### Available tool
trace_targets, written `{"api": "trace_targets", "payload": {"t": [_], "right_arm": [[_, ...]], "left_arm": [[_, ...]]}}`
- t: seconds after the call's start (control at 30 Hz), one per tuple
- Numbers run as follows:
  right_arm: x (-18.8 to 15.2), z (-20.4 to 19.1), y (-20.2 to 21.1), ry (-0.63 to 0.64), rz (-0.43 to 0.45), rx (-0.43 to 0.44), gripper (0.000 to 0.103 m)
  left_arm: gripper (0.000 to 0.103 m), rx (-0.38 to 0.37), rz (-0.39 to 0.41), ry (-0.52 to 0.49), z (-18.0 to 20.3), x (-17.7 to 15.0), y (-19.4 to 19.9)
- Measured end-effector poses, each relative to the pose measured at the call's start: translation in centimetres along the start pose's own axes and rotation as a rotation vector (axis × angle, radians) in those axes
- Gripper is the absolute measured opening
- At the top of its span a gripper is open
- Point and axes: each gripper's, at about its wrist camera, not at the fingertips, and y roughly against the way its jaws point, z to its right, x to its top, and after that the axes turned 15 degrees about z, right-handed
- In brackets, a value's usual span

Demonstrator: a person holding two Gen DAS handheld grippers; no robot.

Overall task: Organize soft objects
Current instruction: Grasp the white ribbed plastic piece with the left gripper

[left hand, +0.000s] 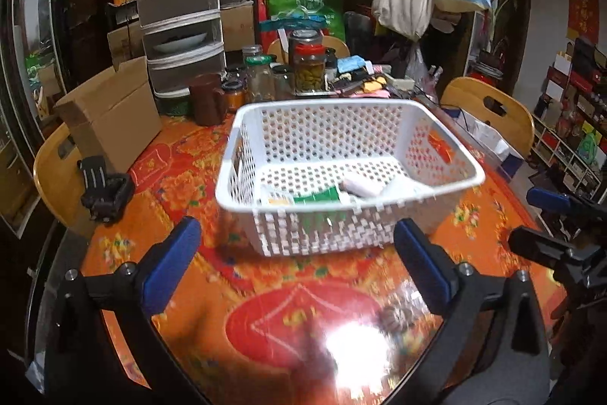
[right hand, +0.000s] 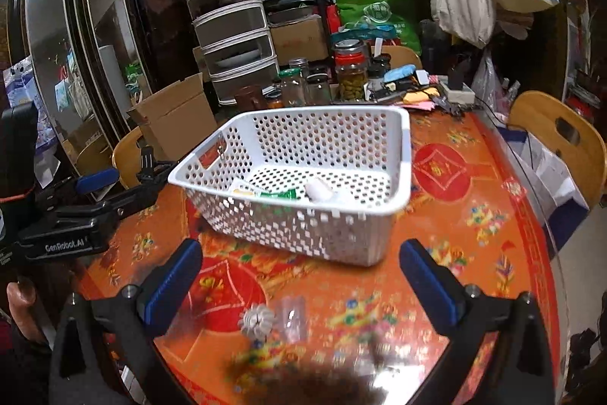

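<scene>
**Both grippers released, basket loaded**

Left gripper (left hand: 297,255) gaped wide, nothing between its blue pads. At twelve o'clock stood the white perforated plastic basket (left hand: 447,160) on the orange patterned tablecloth (left hand: 182,177), soft white roll (left hand: 360,185) and green packet (left hand: 316,195) inside. Right gripper (right hand: 301,268) gaped empty too.

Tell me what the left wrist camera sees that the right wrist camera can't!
Only the left wrist view shows a bright glare spot on the shiny table.

Only the right wrist view shows a small white ridged plastic piece on the table, lying in front of the basket and apart from it.

Both show the white perforated plastic basket on the orange-red patterned tablecloth, a green and white packet and a white roll inside it, glass jars behind, and open blue-padded tongs holding nothing.
</scene>
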Motion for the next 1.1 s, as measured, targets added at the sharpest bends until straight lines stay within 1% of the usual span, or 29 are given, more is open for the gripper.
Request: {"api": "trace_targets", "payload": {"t": [0.1, 0.2, 0.27, 0.33, 0.43, 0.5, 0.6, 0.67, 0.7, 0.77, 0.83, 0.9, 0.97, 1.0, 1.07, 1.1], "right_arm": [[-1.5, 0.1, 1.2, -0.015, 0.005, 0.001, 0.103], [-3.2, 0.4, 1.9, -0.017, -0.016, -0.035, 0.103], [-4.5, 0.8, 2.1, -0.032, -0.034, -0.053, 0.103], [-5.6, 1.2, 2.3, -0.047, -0.041, -0.063, 0.103], [-7.5, 1.8, 2.2, -0.07, -0.071, -0.067, 0.103], [-8.7, 2.0, 2.2, -0.07, -0.087, -0.072, 0.103], [-10.1, 2.4, 1.9, -0.079, -0.104, -0.077, 0.094], [-10.7, 2.8, 1.8, -0.091, -0.115, -0.082, 0.086], [-10.9, 3.0, 1.8, -0.096, -0.116, -0.086, 0.084], [-11.1, 3.3, 1.8, -0.103, -0.112, -0.093, 0.076], [-11.2, 3.7, 1.9, -0.11, -0.109, -0.097, 0.074], [-11.1, 4.0, 1.9, -0.117, -0.103, -0.102, 0.069], [-11.0, 4.2, 1.8, -0.12, -0.103, -0.107, 0.064], [-11.0, 4.3, 1.8, -0.121, -0.103, -0.106, 0.064], [-11.0, 4.3, 1.5, -0.122, -0.106, -0.102, 0.063], [-10.9, 4.3, 1.5, -0.124, -0.107, -0.1, 0.063]], "left_arm": [[0.101, -0.013, -0.029, -0.011, 0.6, -1.9, 0.9], [0.101, -0.015, -0.052, -0.02, 1.2, -4.0, 1.4], [0.101, -0.016, -0.073, -0.022, 1.7, -5.1, 1.2], [0.101, -0.038, -0.109, -0.015, 2.2, -7.1, 1.0], [0.101, -0.036, -0.14, -0.03, 3.1, -9.0, 0.1], [0.101, -0.053, -0.162, -0.029, 3.5, -9.9, -0.6], [0.101, -0.07, -0.178, -0.036, 4.4, -10.7, -1.5], [0.101, -0.081, -0.191, -0.054, 5.2, -11.0, -2.3], [0.101, -0.088, -0.197, -0.06, 5.6, -11.2, -2.6], [0.101, -0.098, -0.201, -0.063, 6.2, -11.5, -3.2], [0.1, -0.117, -0.21, -0.064, 6.9, -11.8, -3.8], [0.099, -0.133, -0.217, -0.066, 7.5, -12.1, -4.3], [0.093, -0.139, -0.22, -0.076, 8.1, -12.3, -4.7], [0.091, -0.14, -0.222, -0.081, 8.4, -12.3, -4.9], [0.082, -0.149, -0.23, -0.081, 8.7, -12.5, -5.1], [0.079, -0.154, -0.236, -0.08, 8.8, -12.6, -5.4]]}}
